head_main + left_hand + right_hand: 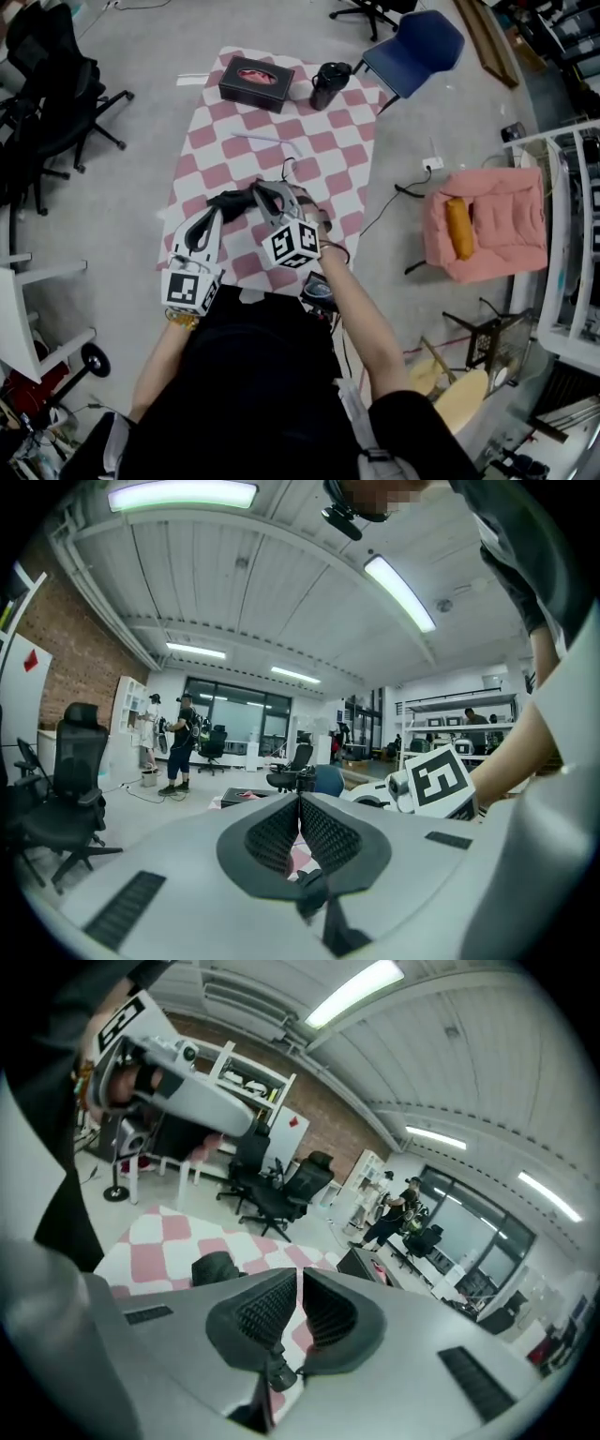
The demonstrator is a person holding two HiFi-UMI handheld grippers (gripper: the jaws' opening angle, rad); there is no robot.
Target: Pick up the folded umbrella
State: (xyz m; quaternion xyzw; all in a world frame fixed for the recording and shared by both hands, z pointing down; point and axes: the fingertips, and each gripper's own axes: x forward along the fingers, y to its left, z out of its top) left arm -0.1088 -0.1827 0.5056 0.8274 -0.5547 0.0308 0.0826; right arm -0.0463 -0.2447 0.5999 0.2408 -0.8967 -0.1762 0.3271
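Umbrella [230, 202]: dark folded bundle on the checked mat [323, 159], near its front edge. This is my reading, since the grippers partly cover it in the head view. The right gripper view shows it as a black lump just left of the jaws.
Left gripper [300, 799]: pads pressed together at the tips, nothing between them (the pink in the gap is mat behind). It hangs low over the mat's near edge, close to the umbrella's left end.
Right gripper [300, 1275]: jaws closed tight and empty, tilted down toward the mat, just beside the umbrella.
Other things: black box [256, 82] with a pink inside and a black canister [330, 84] at the mat's far end, well apart from the grippers; a white stick [267, 141] lies between.
Done: approach only — both tools are near the umbrella, and neither touches it as far as I can tell.
To do: open one pair of jaws, set them round the bundle, close, lift.
Risk: shut jaws could only nudge it — and soft fabric may slip from a shallow pinch.
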